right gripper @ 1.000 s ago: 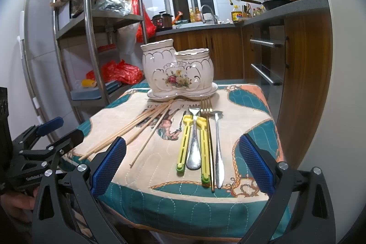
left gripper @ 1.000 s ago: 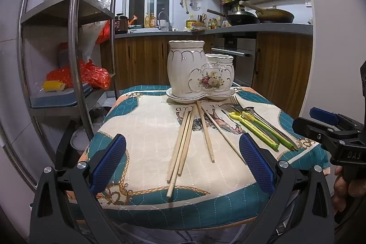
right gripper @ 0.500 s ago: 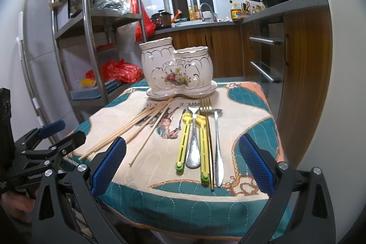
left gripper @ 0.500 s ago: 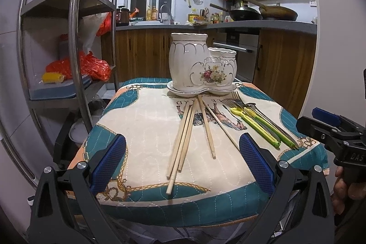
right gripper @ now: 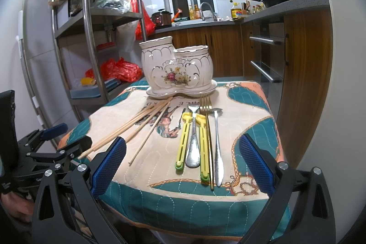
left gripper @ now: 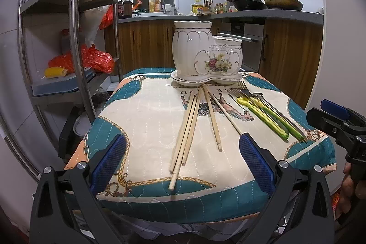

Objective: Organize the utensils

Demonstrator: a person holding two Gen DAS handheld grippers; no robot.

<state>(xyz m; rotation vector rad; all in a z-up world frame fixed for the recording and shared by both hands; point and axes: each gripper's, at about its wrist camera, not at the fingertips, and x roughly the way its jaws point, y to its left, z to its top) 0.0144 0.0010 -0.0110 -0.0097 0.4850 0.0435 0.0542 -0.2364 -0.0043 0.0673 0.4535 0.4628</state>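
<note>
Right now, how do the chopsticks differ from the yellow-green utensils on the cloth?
The chopsticks are bare pale wood, fanned and crossing near the ceramic holder; the yellow-green utensils are coloured plastic, lying parallel among metal cutlery. The chopsticks lie left, the yellow-green utensils right. Both lie flat, untouched.

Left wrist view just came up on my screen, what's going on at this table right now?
A person holds a claw in each hand at the near edge of the cloth-covered table; nothing is picked up yet. The left claw is open, facing the wooden chopsticks. The right claw is open in front of the row of forks and yellow-green utensils. The white ceramic utensil holder stands at the far end, and no utensil shows above its rims.
</note>
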